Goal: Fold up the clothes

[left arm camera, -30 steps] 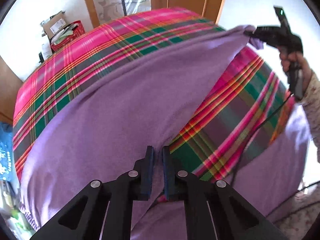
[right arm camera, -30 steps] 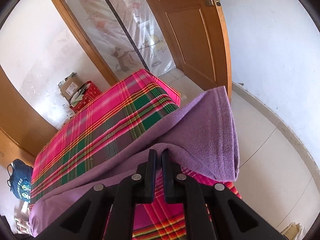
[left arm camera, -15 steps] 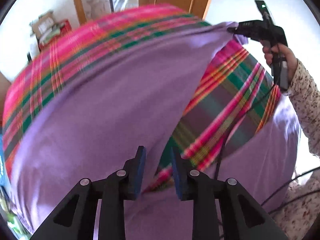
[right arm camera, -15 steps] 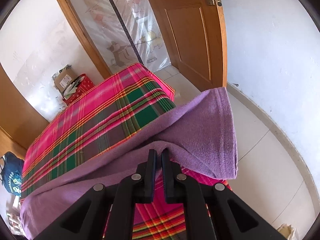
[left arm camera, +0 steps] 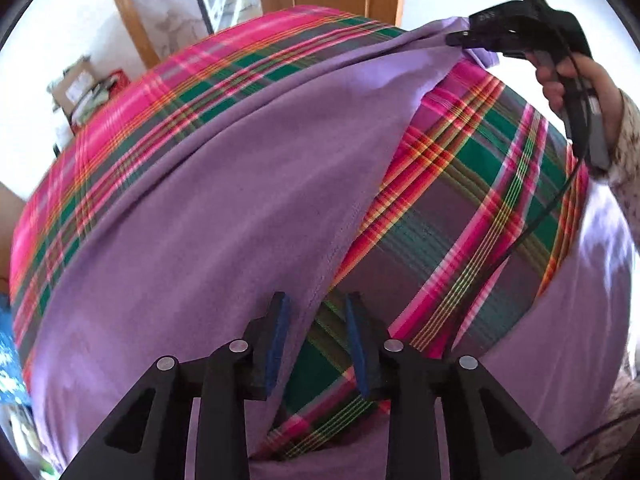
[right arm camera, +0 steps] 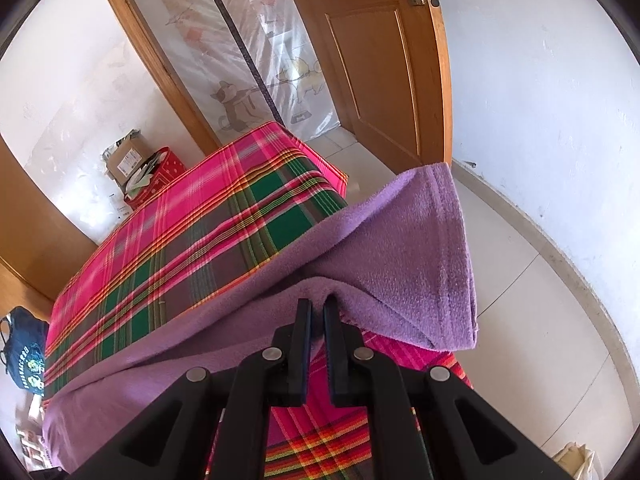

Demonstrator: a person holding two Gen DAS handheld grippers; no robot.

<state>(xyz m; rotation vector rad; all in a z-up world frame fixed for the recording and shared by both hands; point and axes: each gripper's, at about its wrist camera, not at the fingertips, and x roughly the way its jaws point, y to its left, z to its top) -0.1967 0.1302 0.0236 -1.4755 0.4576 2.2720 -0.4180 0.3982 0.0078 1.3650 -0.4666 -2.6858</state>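
Note:
A purple fleece cloth [left arm camera: 240, 200] lies spread over a pink and green plaid bed cover [left arm camera: 460, 220]. My left gripper [left arm camera: 316, 300] points down over the cloth's near edge. Its jaws stand apart and the blue pads do not press on the fabric, whose hem runs under the gap. Far right in the left wrist view, a hand [left arm camera: 560, 76] holds my right gripper [left arm camera: 454, 38], which pinches the cloth's far corner and lifts it. In the right wrist view, the right gripper [right arm camera: 317, 304] is shut on the purple cloth [right arm camera: 400, 248], and a folded flap hangs over the bed's corner.
The plaid bed [right arm camera: 200, 240] fills the room's middle. A wooden door [right arm camera: 380, 60] and a plastic-covered doorway stand behind it. A cardboard box [right arm camera: 128, 156] and red box [right arm camera: 168, 168] sit by the wall, with a blue bag [right arm camera: 24, 352] at left. A cable [left arm camera: 540, 216] trails over the bed.
The left gripper's jaws have come apart and let go of the cloth's near edge, and the gripper has shifted over the bed. The right gripper keeps its pinch on the corner.

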